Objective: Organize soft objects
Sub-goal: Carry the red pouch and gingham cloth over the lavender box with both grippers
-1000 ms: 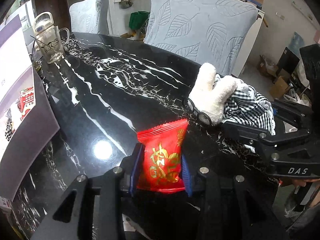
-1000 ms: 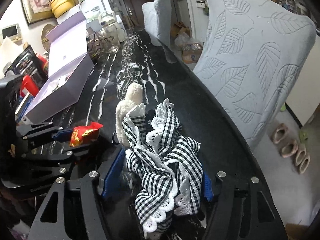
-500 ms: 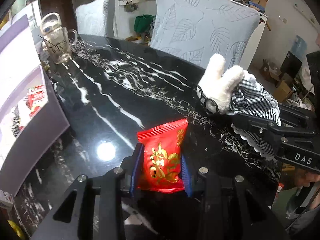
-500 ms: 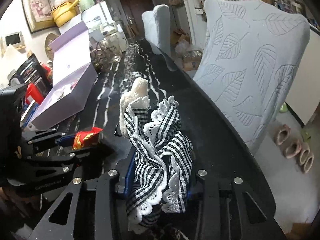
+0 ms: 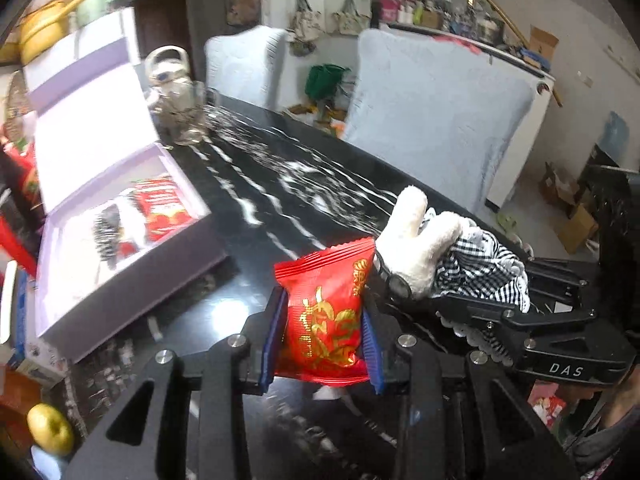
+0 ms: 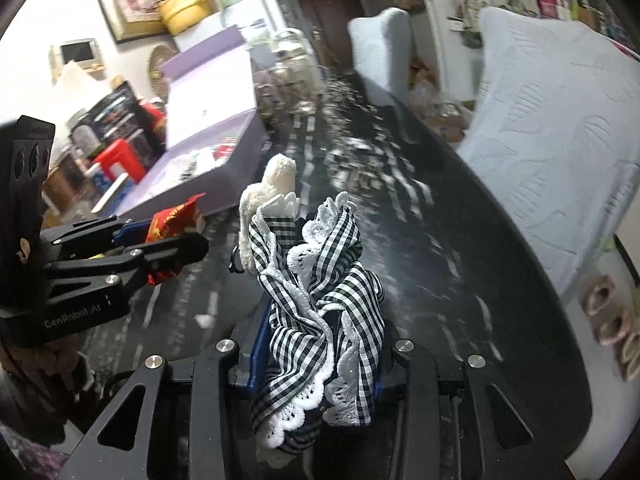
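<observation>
**Both grippers loaded above the black marble table**

The left gripper point(image 5: 323, 322) is clamped on a red snack packet point(image 5: 326, 312) printed with gold characters; its blue pads press the packet's two sides and the packet stands upright between them, off the table point(image 5: 280, 184). In the left wrist view the open lilac gift box point(image 5: 120, 216) lies at about 9 o'clock of the packet, lid raised, with another red packet and a dark checked item inside, both blurred. A glass jug point(image 5: 176, 104) stands at about 11 o'clock, beyond the box. A yellow-green apple point(image 5: 50, 428) sits at 7 o'clock, past the table's edge.

The right gripper point(image 6: 316, 360) has just been closing, and its jaws now pinch a bunched black-and-white gingham cloth with white lace trim point(image 6: 320, 312). A white plush piece point(image 6: 268, 200) rises from the cloth's far end at 12 o'clock; whether it is sewn to the cloth I cannot tell. In this view the left gripper with its packet is at 9 o'clock, near the cloth but apart. Two chairs with pale blue leaf-patterned covers point(image 6: 560, 128) stand along the table's far side at 2 o'clock.
</observation>
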Available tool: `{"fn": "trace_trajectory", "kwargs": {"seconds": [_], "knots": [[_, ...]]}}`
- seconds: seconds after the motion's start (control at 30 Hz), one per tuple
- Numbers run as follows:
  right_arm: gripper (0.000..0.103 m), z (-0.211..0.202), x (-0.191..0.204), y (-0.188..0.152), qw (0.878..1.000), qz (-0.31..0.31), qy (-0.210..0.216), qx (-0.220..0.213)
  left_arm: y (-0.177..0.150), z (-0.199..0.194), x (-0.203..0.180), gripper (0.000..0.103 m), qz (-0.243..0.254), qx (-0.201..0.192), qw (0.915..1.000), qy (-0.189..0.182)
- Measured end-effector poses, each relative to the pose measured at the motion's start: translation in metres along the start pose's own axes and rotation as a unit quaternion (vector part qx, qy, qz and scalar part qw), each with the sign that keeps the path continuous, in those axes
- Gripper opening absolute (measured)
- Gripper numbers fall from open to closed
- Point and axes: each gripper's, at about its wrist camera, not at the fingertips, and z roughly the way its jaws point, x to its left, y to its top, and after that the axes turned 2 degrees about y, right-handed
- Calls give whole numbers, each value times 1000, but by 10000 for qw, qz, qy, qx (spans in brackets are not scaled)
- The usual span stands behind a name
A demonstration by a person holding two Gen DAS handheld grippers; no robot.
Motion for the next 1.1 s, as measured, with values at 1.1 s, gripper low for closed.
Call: {"fn": "trace_trajectory", "kwargs": {"seconds": [1.1], "knots": [[37, 12, 132, 136, 9739, -1710, 1198, -895, 46, -93, 126, 35, -947, -1545, 9781, 1028]]}}
